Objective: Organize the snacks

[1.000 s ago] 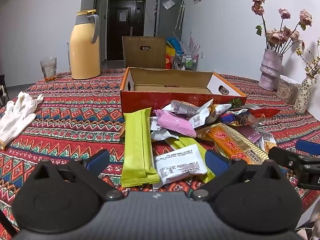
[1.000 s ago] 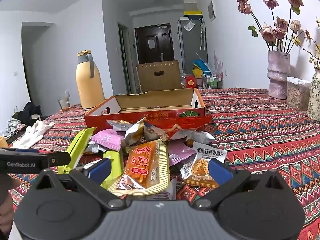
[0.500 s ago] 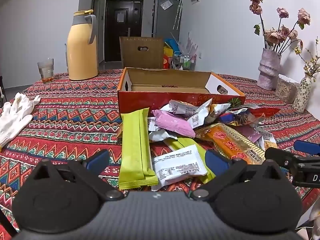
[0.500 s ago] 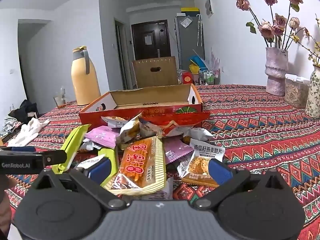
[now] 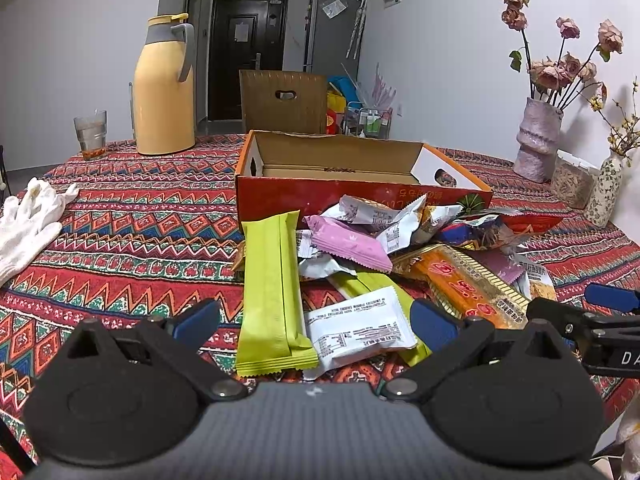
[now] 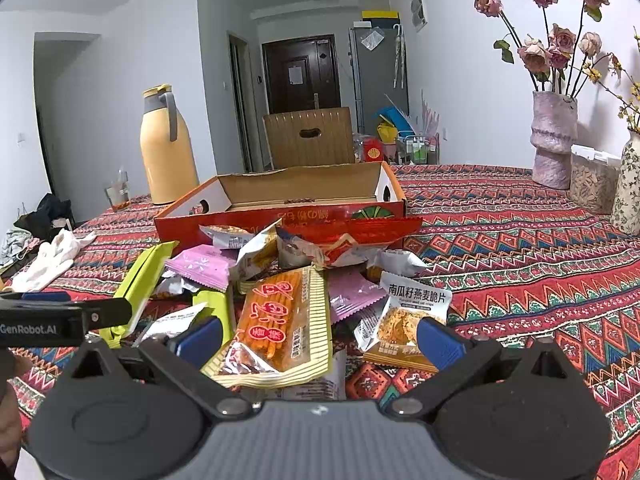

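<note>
Closest to the cameras, both grippers sit low over the near edge of the snack pile. The left gripper (image 5: 314, 320) has its fingers spread wide with nothing between them but what lies below: a long lime green packet (image 5: 272, 292) and a white packet (image 5: 356, 328) with small print, both flat on the tabletop (image 5: 120, 240). The right gripper (image 6: 318, 338) is spread just as wide and empty too, hovering above an orange striped packet (image 6: 280, 320) of stick snacks, with a white and orange oat crisp packet (image 6: 408, 316) just beside its right finger.

A bit further in, the snacks are heaped together: a pink packet (image 5: 348, 244) leans over the green one's upper end, a second green packet (image 5: 360, 284) pokes out under the white one, and crumpled white and red wrappers (image 5: 400, 220) are piled against the box. The whole pile is touching the front wall of the red cardboard box (image 5: 340, 196), which is open on top and looks to have nothing inside as far as I can see.

Off to the left lies a white glove (image 5: 28, 224), well apart from the pile. Behind the box stands a yellow thermos jug (image 5: 164, 92) with a glass (image 5: 91, 132) near it, and a chair back (image 5: 284, 100) right behind the tabletop. Far right there's a pink vase (image 5: 536, 140) of dried roses, a clear container (image 5: 572, 184) and a small patterned vase (image 5: 604, 192) next to each other
</note>
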{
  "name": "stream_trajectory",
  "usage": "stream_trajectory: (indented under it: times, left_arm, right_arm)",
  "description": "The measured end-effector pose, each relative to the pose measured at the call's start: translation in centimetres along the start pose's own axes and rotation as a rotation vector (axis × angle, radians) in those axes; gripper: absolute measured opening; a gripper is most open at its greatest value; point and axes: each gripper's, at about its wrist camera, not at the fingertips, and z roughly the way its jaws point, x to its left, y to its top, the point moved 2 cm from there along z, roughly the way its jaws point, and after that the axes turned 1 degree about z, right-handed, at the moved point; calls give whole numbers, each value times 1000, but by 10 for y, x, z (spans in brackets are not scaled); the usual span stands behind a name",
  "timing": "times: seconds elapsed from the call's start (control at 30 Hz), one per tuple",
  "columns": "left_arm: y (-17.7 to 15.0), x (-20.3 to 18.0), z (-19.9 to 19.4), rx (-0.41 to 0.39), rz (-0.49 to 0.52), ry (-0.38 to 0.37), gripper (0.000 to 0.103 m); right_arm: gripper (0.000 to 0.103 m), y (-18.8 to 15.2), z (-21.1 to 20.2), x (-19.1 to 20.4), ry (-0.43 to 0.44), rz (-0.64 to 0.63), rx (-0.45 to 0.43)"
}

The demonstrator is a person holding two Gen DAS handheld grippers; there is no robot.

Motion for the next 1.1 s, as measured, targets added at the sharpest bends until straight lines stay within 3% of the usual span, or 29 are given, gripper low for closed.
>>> stream_trajectory:
  times: [1.1]
  left_arm:
    - [-5, 8, 6, 9, -40, -6, 103]
  right_arm:
    - [103, -4, 6, -1, 2, -2, 10]
